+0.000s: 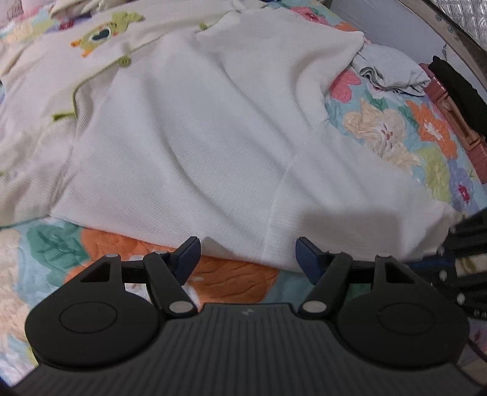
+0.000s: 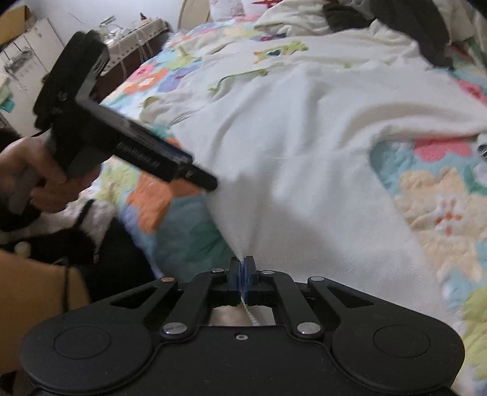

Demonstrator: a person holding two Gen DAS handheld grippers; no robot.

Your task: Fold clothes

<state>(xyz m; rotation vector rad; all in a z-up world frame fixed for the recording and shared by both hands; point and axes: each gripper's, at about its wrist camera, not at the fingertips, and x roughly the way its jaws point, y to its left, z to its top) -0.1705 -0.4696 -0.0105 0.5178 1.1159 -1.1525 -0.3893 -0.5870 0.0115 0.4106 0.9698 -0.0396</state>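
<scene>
A cream knitted garment (image 1: 213, 137) with green buttons and a frog patch lies spread on the flowered quilt (image 1: 395, 128). My left gripper (image 1: 248, 259) is open, its blue pads on either side of the garment's near hem, just above it. My right gripper (image 2: 242, 271) is shut on the near corner of the cream garment (image 2: 304, 152), which pulls up into a peak at the pads. The left gripper (image 2: 201, 179), held by a hand, shows in the right wrist view at the garment's left edge.
A folded pale blue cloth (image 1: 392, 73) lies on the quilt at the far right, next to a brown box (image 1: 450, 121) and a black item. Dark clothes (image 2: 395, 18) lie at the bed's far end. A cardboard box (image 2: 30, 304) stands beside the bed.
</scene>
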